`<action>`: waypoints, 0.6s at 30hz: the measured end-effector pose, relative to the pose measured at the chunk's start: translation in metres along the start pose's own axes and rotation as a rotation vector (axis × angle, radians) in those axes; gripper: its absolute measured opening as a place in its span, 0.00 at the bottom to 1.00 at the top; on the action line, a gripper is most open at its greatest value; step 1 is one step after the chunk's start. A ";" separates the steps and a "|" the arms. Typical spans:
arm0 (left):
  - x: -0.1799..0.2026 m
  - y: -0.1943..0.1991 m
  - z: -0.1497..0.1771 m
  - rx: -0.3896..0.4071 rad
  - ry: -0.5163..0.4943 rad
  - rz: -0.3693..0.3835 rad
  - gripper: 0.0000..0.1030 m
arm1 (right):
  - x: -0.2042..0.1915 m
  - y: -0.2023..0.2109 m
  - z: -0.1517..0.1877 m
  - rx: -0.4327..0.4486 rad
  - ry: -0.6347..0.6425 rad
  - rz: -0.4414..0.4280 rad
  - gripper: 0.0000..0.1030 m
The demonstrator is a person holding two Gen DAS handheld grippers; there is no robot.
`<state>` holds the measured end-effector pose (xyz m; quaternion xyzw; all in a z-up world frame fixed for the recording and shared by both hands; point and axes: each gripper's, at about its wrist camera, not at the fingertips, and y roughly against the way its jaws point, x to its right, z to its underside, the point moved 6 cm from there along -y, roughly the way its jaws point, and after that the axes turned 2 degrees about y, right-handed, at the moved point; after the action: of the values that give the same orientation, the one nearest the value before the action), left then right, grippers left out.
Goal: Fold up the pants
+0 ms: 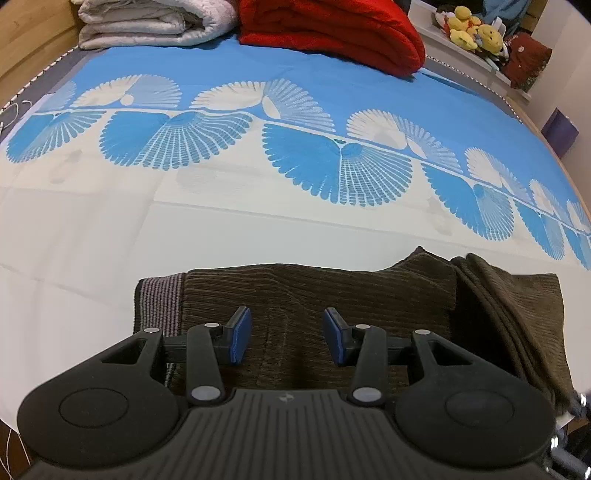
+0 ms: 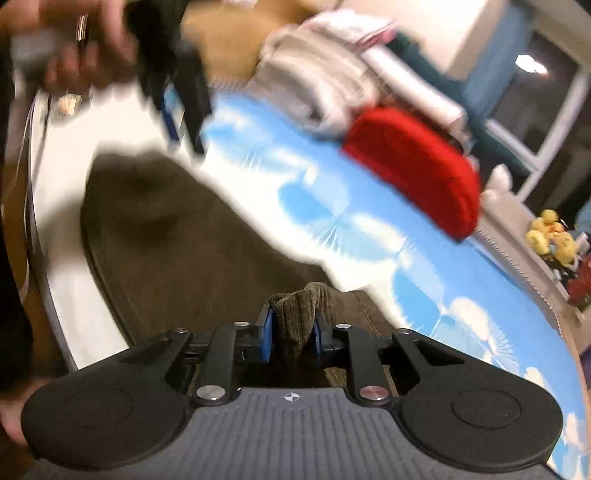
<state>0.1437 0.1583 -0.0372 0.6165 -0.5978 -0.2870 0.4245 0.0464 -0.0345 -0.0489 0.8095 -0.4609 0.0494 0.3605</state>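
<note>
Right gripper [image 2: 292,334] pinches a bunched end of the brown pants [image 2: 177,240] between its pads, the rest spread ahead-left on the bed [image 2: 66,288], so a fold-over seems underway; next, carry that end across toward the open, empty left gripper [image 1: 287,338].

A bedroom at home, right on the bed.
There's the blue-and-white fan-patterned bedsheet [image 1: 258,92], a folded pale grey quilt [image 1: 147,22] beside a folded red fleece blanket [image 1: 332,33], and yellow plush toys [image 1: 472,27] on a white ledge [image 1: 443,44].
</note>
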 end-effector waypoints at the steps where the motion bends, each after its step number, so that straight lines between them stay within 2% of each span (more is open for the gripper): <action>1: -0.001 0.000 0.000 0.000 0.004 -0.002 0.46 | -0.007 0.007 0.003 0.012 0.005 -0.014 0.21; 3: -0.004 0.000 0.000 -0.004 0.014 -0.006 0.46 | -0.031 -0.002 0.026 -0.027 0.104 -0.048 0.24; 4: -0.004 0.000 0.001 -0.006 0.020 -0.005 0.46 | -0.041 -0.016 0.044 -0.093 0.147 -0.049 0.24; 6: -0.005 0.002 0.004 -0.010 0.025 0.002 0.46 | -0.046 -0.032 0.067 -0.209 0.150 -0.041 0.24; 8: -0.006 0.003 0.010 -0.020 0.020 0.009 0.46 | -0.039 -0.019 0.056 -0.158 0.050 -0.037 0.24; 10: -0.011 0.004 0.014 -0.027 0.026 0.003 0.46 | -0.028 -0.002 0.037 -0.068 -0.058 -0.048 0.27; 13: -0.030 0.006 0.021 -0.036 0.083 -0.006 0.47 | -0.011 0.005 0.025 0.012 -0.157 0.002 0.34; 18: -0.060 0.020 0.044 -0.051 0.197 0.033 0.48 | 0.020 -0.014 0.055 -0.064 -0.457 -0.001 0.34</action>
<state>0.0885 0.2108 -0.0499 0.6209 -0.5555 -0.2330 0.5015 0.0544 -0.0787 -0.0888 0.7880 -0.5314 -0.1499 0.2724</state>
